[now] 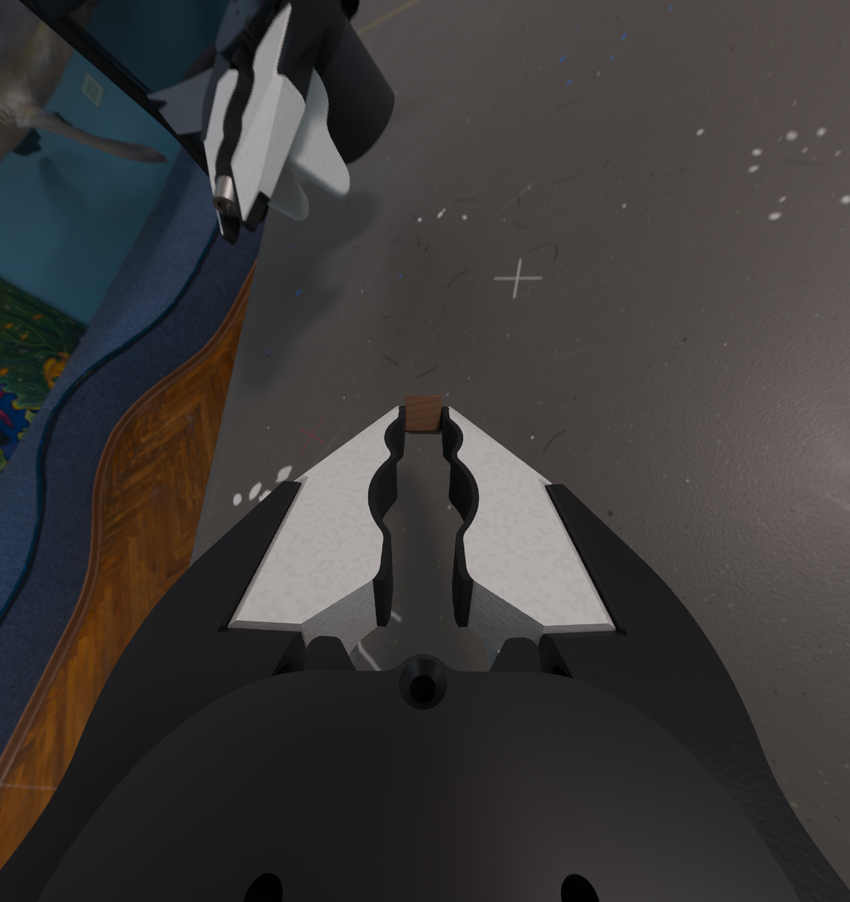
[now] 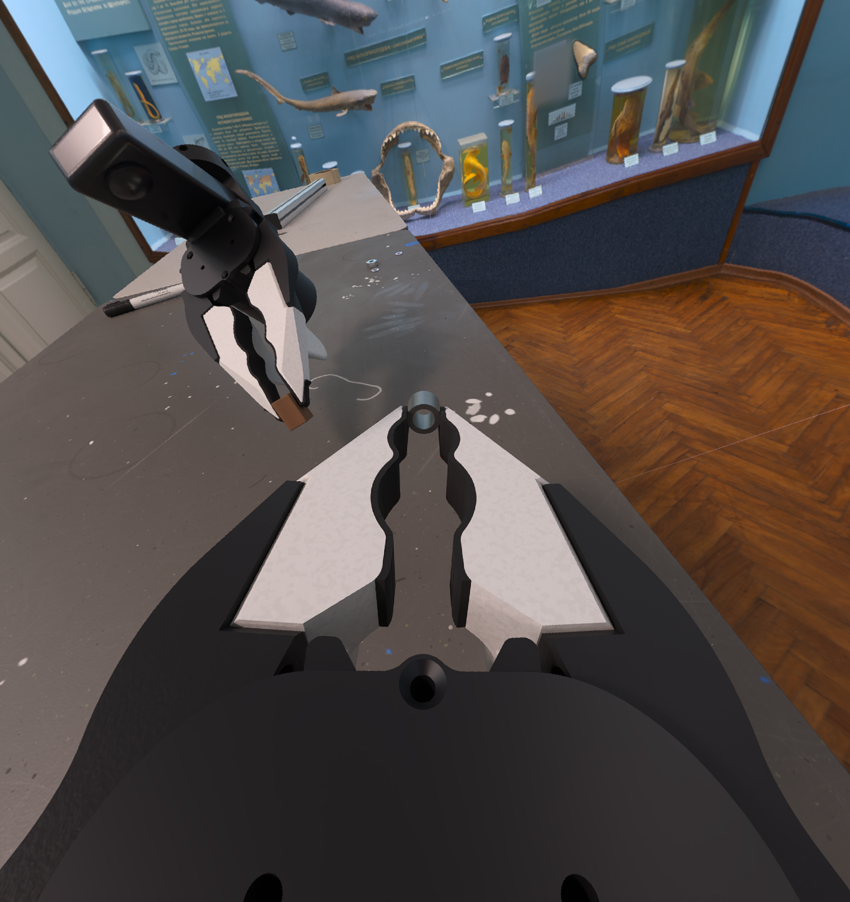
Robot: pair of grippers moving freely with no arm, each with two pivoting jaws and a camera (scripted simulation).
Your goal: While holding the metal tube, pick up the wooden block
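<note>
My left gripper point(image 1: 423, 415) is shut on a small brown wooden block point(image 1: 423, 413) and holds it at its fingertips above the dark grey table point(image 1: 608, 390). The block also shows in the right wrist view point(image 2: 293, 414), clamped in the left gripper point(image 2: 291, 407) and lifted off the table. My right gripper point(image 2: 424, 415) is shut on a short grey metal tube point(image 2: 424, 418), its open end facing the camera. In the left wrist view the right gripper point(image 1: 232, 207) hangs at the upper left with the tube point(image 1: 226, 195) at its tips.
A black marker point(image 2: 142, 299), a long metal bar point(image 2: 298, 199) and small nuts point(image 2: 374, 265) lie toward the table's far end. The table's right edge point(image 2: 535, 390) drops to a wooden parquet floor point(image 2: 706, 415). A museum display case point(image 2: 511, 97) stands behind.
</note>
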